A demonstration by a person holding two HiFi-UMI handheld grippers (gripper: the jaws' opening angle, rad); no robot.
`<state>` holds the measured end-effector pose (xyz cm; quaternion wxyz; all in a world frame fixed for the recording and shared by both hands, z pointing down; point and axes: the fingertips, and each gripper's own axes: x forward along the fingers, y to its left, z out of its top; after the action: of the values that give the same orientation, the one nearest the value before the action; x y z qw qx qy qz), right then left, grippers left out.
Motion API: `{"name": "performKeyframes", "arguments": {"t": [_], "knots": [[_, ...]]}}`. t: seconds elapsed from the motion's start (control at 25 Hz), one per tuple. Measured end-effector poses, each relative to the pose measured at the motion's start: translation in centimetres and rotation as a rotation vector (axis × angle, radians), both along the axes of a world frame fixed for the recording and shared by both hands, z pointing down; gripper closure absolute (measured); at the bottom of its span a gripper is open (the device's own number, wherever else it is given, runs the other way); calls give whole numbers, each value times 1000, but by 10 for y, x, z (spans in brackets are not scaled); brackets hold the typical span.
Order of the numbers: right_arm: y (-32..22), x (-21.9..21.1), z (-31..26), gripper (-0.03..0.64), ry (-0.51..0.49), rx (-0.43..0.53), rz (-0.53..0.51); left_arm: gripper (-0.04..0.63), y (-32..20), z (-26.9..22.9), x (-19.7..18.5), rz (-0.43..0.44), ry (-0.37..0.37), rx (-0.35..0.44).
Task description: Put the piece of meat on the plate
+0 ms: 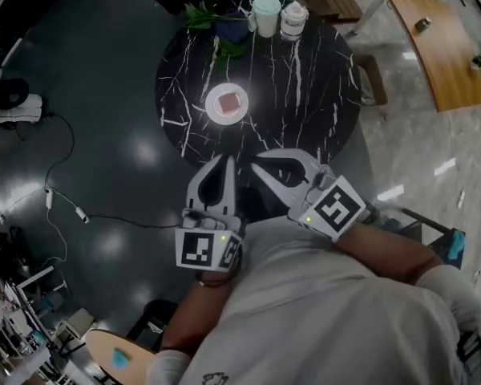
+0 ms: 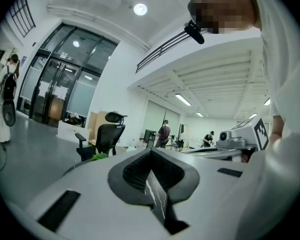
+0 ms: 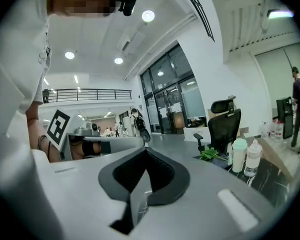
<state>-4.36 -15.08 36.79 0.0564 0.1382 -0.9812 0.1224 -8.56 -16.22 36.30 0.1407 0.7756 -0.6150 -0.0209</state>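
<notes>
A reddish piece of meat (image 1: 228, 101) lies on a small white plate (image 1: 212, 112) near the middle of the round black marble table (image 1: 305, 95). Both grippers are held up close to my chest, well short of the plate, and neither holds anything. The left gripper (image 1: 227, 160) is shut, its jaws meeting at the tip (image 2: 151, 151). Beside it, the right gripper (image 1: 255, 160) is also shut (image 3: 146, 150). Both point roughly level across the room, so neither gripper view shows the plate or the meat.
A mint cup (image 1: 266, 13), a clear bottle (image 1: 293, 20) and green leaves (image 1: 208, 14) stand at the table's far edge. A wooden table (image 1: 441, 46) is at the right, and a cable (image 1: 64, 207) runs over the dark floor at the left. An office chair (image 3: 225, 124) stands beyond.
</notes>
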Motion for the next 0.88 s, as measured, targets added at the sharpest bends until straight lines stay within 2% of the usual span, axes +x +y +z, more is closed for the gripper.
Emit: {"name": "performKeyframes", "arguments": {"t": [0.28, 0.44, 0.6, 0.88], "knots": [[61, 20, -35, 615, -8, 21, -61, 589, 58, -55, 4, -42, -83, 79], [95, 15, -55, 615, -27, 63, -54, 589, 92, -68, 6, -20, -58, 99], [136, 6, -62, 615, -21, 77, -12, 589, 133, -70, 10, 28, -63, 110], [220, -12, -52, 615, 10, 89, 62, 589, 220, -70, -19, 63, -33, 133]]}}
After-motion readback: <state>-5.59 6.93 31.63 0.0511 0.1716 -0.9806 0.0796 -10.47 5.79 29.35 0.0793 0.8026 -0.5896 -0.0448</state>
